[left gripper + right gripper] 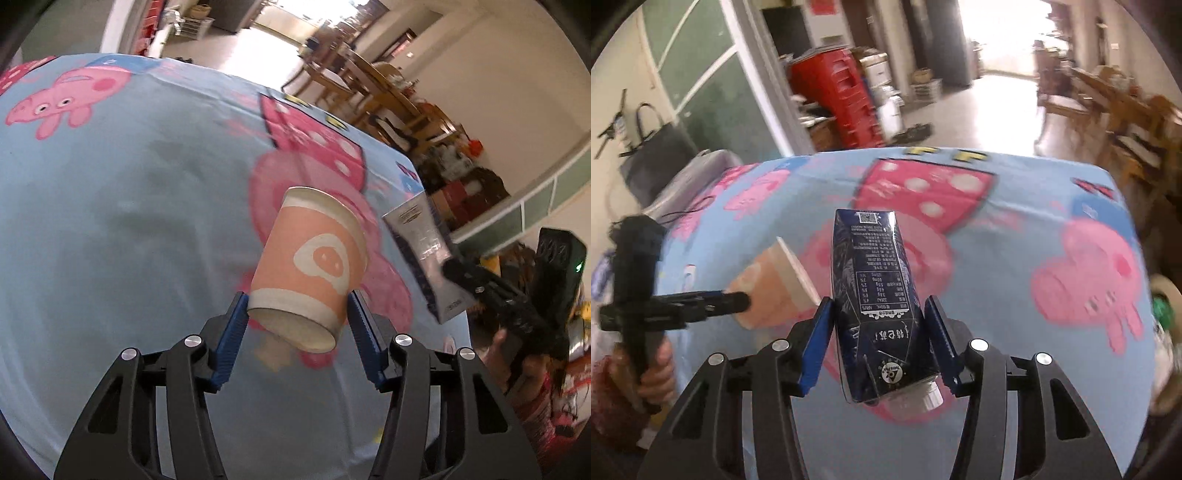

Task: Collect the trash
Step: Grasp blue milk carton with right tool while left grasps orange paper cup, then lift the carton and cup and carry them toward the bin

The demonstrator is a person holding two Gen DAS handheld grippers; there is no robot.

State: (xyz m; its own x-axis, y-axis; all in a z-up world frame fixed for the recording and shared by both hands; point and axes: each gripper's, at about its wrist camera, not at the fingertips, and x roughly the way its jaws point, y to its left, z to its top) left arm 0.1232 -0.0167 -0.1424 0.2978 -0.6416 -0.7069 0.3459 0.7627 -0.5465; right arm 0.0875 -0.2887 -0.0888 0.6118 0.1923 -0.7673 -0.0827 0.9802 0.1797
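An orange paper cup [314,258] with a white pig-snout mark hangs tilted above the table, base towards me. My left gripper [297,299] is shut on its lower end, a blue pad on each side. A dark blue drink carton [879,295] with a white screw cap sits between the blue pads of my right gripper [879,306], which is shut on it. In the left wrist view the carton [424,243] shows at the right, held by the right gripper [454,269]. In the right wrist view the cup [772,284] shows at the left in the left gripper [738,301].
Both things hang over a table under a light blue cartoon-pig cloth [110,221]. Wooden chairs and tables [369,85] stand beyond its far right. Red crates [846,99] and a grey bag [653,158] lie past the far left. A person's hand [657,369] grips the left tool.
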